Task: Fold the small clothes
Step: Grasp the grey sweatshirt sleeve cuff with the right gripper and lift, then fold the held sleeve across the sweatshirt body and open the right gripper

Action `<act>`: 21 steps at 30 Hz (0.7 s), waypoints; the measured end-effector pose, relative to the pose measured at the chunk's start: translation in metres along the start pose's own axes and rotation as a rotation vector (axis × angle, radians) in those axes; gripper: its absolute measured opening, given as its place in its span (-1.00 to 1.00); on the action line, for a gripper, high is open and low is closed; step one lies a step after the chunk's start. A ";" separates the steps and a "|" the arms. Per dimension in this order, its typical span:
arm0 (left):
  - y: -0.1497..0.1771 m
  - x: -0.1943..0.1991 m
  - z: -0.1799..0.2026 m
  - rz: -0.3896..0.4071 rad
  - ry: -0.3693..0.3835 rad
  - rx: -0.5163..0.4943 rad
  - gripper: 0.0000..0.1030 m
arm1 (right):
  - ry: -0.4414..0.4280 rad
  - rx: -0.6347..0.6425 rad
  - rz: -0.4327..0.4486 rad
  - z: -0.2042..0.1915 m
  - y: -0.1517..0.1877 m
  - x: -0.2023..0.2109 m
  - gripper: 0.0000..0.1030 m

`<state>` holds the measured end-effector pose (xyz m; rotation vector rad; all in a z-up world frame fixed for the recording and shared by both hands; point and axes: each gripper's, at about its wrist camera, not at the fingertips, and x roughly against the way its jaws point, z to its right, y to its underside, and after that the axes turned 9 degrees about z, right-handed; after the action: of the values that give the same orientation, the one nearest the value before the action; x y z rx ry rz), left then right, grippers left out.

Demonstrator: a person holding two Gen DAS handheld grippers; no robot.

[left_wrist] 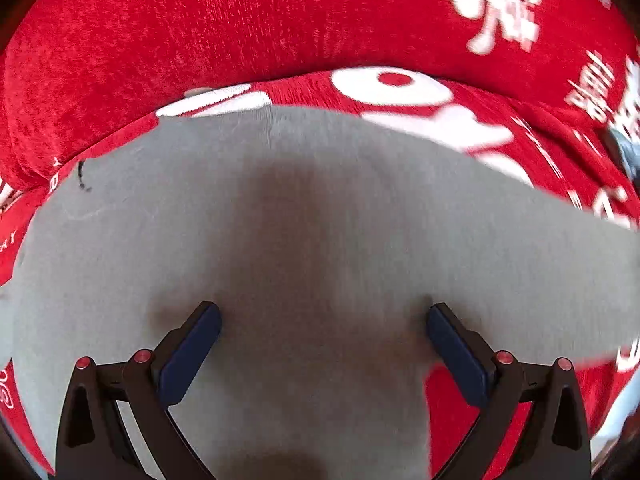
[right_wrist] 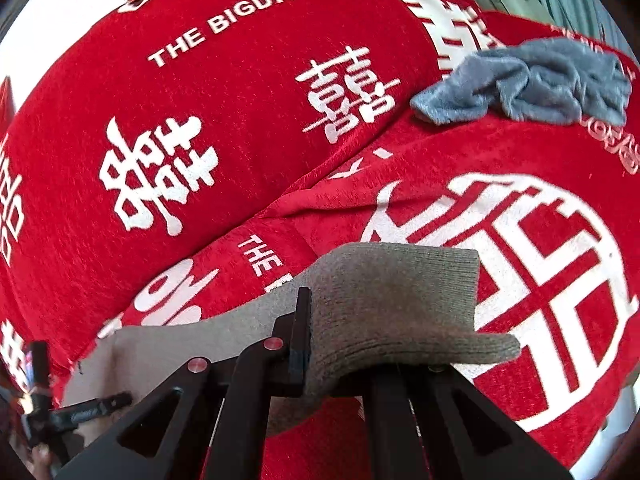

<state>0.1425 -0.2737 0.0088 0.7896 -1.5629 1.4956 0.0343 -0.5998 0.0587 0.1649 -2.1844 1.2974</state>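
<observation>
**Grey knit sock gripped at one end by the right tongs**

The grey knit sock, a ribbed tube of soft fabric, lay on a red plush cover printed with white characters spread over a sofa-like seat and back cushion. In the right wrist view its ribbed cuff end sat at about 6 o'clock, pinched between the black fingers of the right tongs, which were closed tight on the fabric; the cuff folded over and stuck out toward 3 o'clock beyond them. The remaining length of the sock trailed off flat toward 8 o'clock.

In the left wrist view the same sock filled the middle of the picture as a wide grey band running from 9 o'clock to 3 o'clock. The left tongs hung over it with their blue-padded fingers spread wide apart and nothing pinched between them; whether the tips touched the fabric could not be told.

A crumpled blue-grey fleece cloth rested on the red cover at about 2 o'clock in the right wrist view, well apart from the sock.
</observation>
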 end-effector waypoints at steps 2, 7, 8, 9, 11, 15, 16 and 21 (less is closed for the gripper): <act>0.011 0.012 -0.008 0.021 0.038 0.027 1.00 | 0.015 0.019 -0.002 -0.008 -0.002 0.002 -0.90; 0.014 0.041 -0.046 0.044 0.100 0.137 1.00 | -0.009 0.079 0.045 -0.058 -0.015 0.027 -0.90; 0.015 0.045 -0.057 0.052 0.101 0.157 1.00 | -0.029 0.108 0.063 -0.079 -0.018 0.036 -0.90; 0.017 0.050 -0.069 0.058 0.102 0.178 1.00 | -0.047 0.133 0.075 -0.098 -0.021 0.044 -0.90; 0.024 0.059 -0.099 0.064 0.094 0.229 1.00 | -0.092 0.188 0.095 -0.145 -0.024 0.057 -0.90; 0.046 0.074 -0.172 0.087 0.085 0.354 1.00 | -0.202 0.310 0.115 -0.257 -0.012 0.075 -0.90; 0.054 0.077 -0.193 0.095 0.077 0.391 1.00 | -0.226 0.344 0.119 -0.284 -0.004 0.079 -0.90; 0.088 0.088 -0.278 0.122 0.033 0.529 1.00 | -0.315 0.505 0.051 -0.410 0.073 0.078 -0.90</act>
<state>0.0611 0.0188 0.0340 0.9660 -1.2158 2.0408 0.1146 -0.2052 0.1900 0.5455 -2.0676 1.9447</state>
